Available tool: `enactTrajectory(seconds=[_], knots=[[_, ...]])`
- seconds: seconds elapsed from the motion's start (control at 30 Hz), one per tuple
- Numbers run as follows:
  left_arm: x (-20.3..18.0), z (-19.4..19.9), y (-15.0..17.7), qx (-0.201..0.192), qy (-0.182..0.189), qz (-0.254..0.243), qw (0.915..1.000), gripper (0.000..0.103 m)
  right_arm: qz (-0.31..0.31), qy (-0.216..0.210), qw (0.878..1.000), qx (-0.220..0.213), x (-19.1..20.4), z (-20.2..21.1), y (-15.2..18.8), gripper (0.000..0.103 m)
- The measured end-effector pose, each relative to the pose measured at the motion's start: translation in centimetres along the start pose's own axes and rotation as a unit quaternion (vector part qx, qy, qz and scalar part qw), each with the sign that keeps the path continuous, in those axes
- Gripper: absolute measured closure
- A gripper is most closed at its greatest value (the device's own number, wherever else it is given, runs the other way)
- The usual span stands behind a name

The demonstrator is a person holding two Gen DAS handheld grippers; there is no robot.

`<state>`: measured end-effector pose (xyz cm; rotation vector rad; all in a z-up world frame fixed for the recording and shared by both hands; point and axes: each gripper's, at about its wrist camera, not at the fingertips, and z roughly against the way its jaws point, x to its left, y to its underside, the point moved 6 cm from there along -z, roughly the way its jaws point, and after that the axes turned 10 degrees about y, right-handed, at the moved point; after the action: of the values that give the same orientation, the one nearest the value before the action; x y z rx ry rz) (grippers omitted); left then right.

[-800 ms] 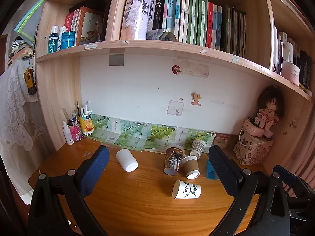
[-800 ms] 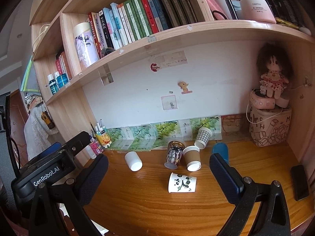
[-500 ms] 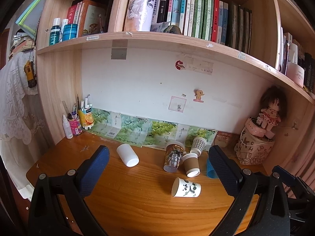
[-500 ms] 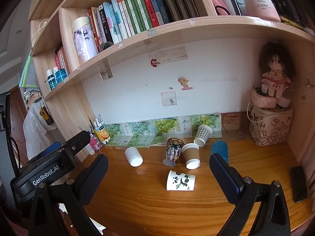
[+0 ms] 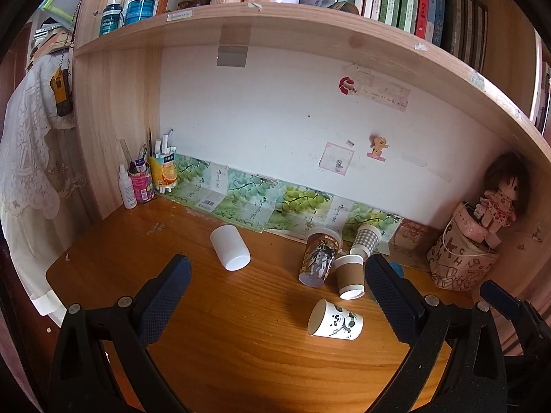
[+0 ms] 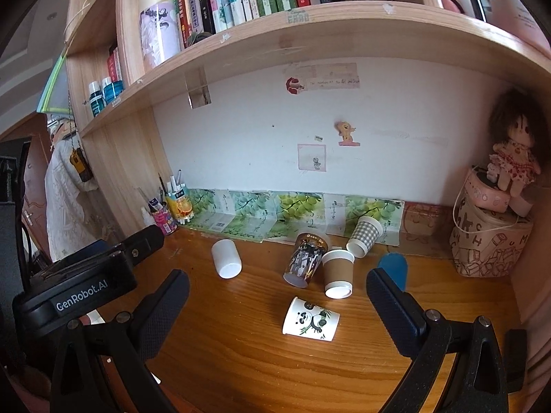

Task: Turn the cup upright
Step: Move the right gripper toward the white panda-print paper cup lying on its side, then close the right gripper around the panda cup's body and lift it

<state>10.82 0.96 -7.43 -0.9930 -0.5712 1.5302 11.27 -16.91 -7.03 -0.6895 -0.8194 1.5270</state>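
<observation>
Left view: my left claw (image 5: 273,278) gapes wide, empty. Panda cup (image 5: 335,319) on its side on the desk (image 5: 241,351), just ahead. Risk: a paper cup rolls if nudged, or crushes under a hard pinch; brown cup (image 5: 349,276) lies close behind (easy to knock).

Right view: right claw (image 6: 277,290) wide too, empty; panda cup (image 6: 311,319) between its fingers' line. Glossy wood, slippery. Cramped alcove under shelf (image 6: 310,34).

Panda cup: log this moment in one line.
panda cup: on side, desk | left gripper: open | right gripper: open
</observation>
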Motion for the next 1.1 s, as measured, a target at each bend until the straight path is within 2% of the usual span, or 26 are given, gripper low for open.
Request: enactTrajectory(seconds=[0.2, 0.4, 0.73, 1.1], knots=[[1.1, -0.9, 0.8, 0.030, -0.023, 0.019, 0.9991, 0.002, 0.083, 0.000, 0.997, -0.006, 0.8, -1.7, -0.4, 0.000], [2.2, -1.3, 1.3, 0.052, -0.045, 0.036, 0.9970, 0.002, 0.162, -0.022, 0.987, -0.007, 1.2, -3.3, -0.5, 0.000], [3.7, -2.3, 2.5, 0.093, -0.068, 0.054, 0.9919, 0.002, 0.274, -0.061, 0.959, 0.024, 2.4, -6.9, 1.7, 0.000], [5.4, -3.5, 3.8, 0.119, -0.078, 0.100, 0.9848, 0.002, 0.342, -0.090, 0.931, 0.088, 2.8, -12.4, 5.3, 0.001]])
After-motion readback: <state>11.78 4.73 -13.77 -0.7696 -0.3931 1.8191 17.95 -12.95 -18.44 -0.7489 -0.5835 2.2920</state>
